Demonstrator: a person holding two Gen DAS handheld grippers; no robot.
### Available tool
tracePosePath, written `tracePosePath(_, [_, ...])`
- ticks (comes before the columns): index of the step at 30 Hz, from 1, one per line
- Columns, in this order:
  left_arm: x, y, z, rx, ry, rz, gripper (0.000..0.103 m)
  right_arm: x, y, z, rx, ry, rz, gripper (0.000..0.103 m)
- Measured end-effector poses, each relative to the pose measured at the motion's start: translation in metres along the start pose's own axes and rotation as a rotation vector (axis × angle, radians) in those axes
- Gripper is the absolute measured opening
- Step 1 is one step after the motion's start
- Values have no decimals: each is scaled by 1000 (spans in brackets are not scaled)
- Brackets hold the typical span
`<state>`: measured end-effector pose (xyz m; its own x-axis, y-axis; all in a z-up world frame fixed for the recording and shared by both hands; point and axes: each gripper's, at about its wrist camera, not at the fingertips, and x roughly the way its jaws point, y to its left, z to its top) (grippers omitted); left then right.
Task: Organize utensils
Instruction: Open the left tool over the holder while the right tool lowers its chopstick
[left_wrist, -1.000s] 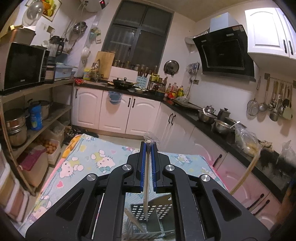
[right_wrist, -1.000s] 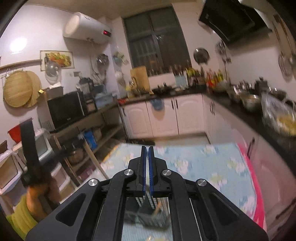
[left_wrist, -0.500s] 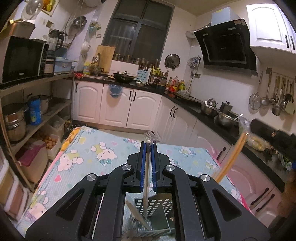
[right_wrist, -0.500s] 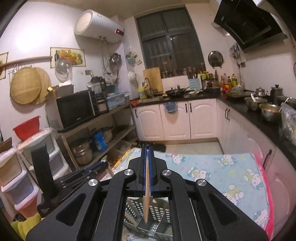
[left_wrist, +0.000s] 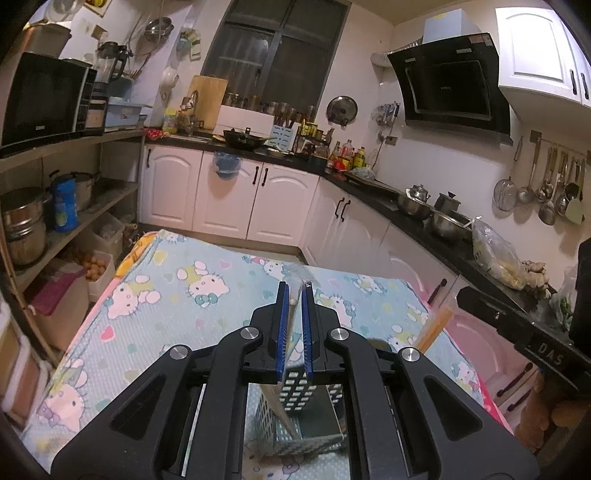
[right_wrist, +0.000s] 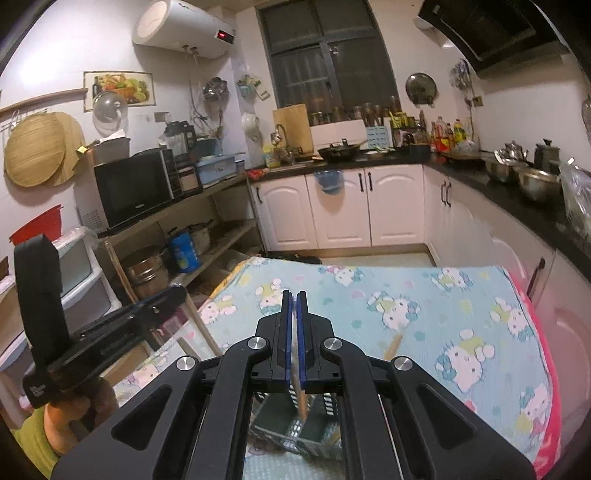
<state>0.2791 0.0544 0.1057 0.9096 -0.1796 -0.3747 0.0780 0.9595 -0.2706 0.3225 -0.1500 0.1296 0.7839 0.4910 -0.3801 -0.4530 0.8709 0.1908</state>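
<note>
My left gripper (left_wrist: 293, 291) is shut on a thin wooden chopstick (left_wrist: 281, 410). The stick slants down into a grey perforated utensil holder (left_wrist: 295, 384) that stands on the table just below the fingers. My right gripper (right_wrist: 293, 295) is shut on another wooden chopstick (right_wrist: 301, 398), whose lower end reaches into the same holder (right_wrist: 291, 428). In the right wrist view the left gripper's body (right_wrist: 110, 332) shows at the left, held by a hand. The right gripper's body (left_wrist: 517, 328) shows at the right edge of the left wrist view, with an orange stick (left_wrist: 436, 328) beside it.
The table carries a light blue cartoon-cat cloth (left_wrist: 184, 295). A black counter (left_wrist: 424, 229) with steel bowls runs along the right, over white cabinets. Open shelves (left_wrist: 74, 221) with pots and a microwave stand at the left. Another wooden stick (right_wrist: 393, 345) pokes up right of my right fingers.
Both grippers have sunk toward the holder. The right one has also swung across the room until its chopstick stands over and into the holder. Both stay shut on their sticks.
</note>
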Motion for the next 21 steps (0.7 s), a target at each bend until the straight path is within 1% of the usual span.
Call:
tracePosePath(5, [-5, -2, -6, -2, 18, -14, 2, -4, -11, -14, 30, 25, -9, 3])
tracePosePath(8, [-11, -5, -10, 3, 23, -21, 4, -8, -15, -21, 41, 37, -14, 3])
tracePosePath(10, [-14, -5, -11, 3, 28, -20, 12, -10, -15, -25, 46, 42, -18, 3])
tracePosePath(15, [-19, -5, -13, 2, 36, -18, 16, -16, -17, -34, 52, 53, -22, 3])
tracePosePath(17, [-22, -6, -14, 2, 36, -18, 20, -18, -18, -36, 58, 57, -22, 4])
tracePosePath(18, [-22, -6, -14, 5, 36, -15, 25, -19, -18, -38, 62, 60, -21, 4])
tracePosePath(19, [-22, -5, -14, 2, 36, -18, 28, -21, -19, -39, 64, 61, -21, 8])
tracePosePath(20, [-24, -5, -15, 2, 35, -18, 28, -22, -20, -40, 65, 61, -21, 13])
tracePosePath(21, [-27, -6, -16, 4, 33, -17, 29, -24, -19, -40, 66, 63, -21, 15])
